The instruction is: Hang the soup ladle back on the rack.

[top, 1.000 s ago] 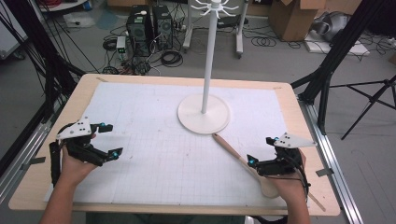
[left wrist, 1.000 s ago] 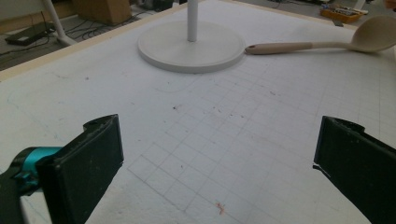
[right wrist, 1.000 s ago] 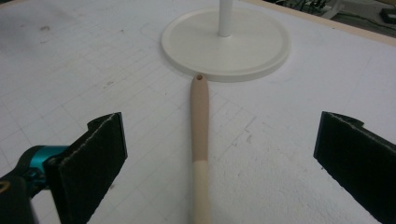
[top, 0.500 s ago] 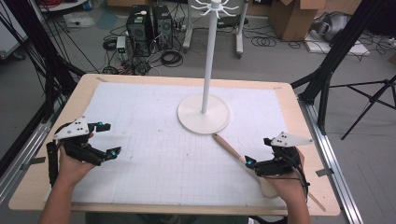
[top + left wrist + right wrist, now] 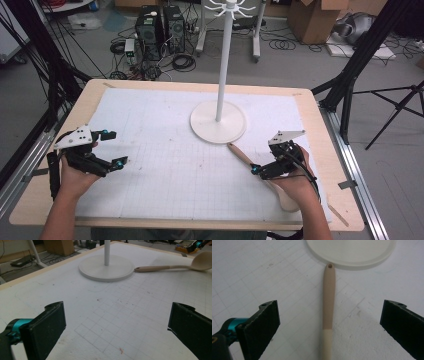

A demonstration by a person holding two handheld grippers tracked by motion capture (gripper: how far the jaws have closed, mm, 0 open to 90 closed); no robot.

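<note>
A: Item one, the wooden spoon point(image 5: 252, 163). Location?

B: Flat on the gridded mat point(image 5: 165, 150), right of centre. Handle tip, with its hanging hole, lies just at the rim of the stand base point(image 5: 218, 122); whether it touches, I cannot tell. The bowl end lies nearer the person, under the right hand.

A: Item two, right gripper point(image 5: 329, 327).

B: Poised over the handle, jaws wide, one on each side of the shaft, nothing held. In the right gripper view the handle point(image 5: 329, 305) runs straight up the middle of the gap.

A: Item three, left gripper point(image 5: 107, 148).

B: Near left of the mat, jaws wide and empty, well apart from the spoon. Its view shows the spoon point(image 5: 172, 266) far across the table.

A: Item four, the stand.

B: White pole point(image 5: 224, 60) rising from the round base, hooks at the top.

A: Step in hand, by your reading?

B: Grasping the handle, probably to hang the spoon by its hole. Advice: lower squarely, keep the shaft centred between the jaws, close on the brown section well short of the hole so the hole stays free, and lift the tip clear of the base rim without dragging it.
</note>
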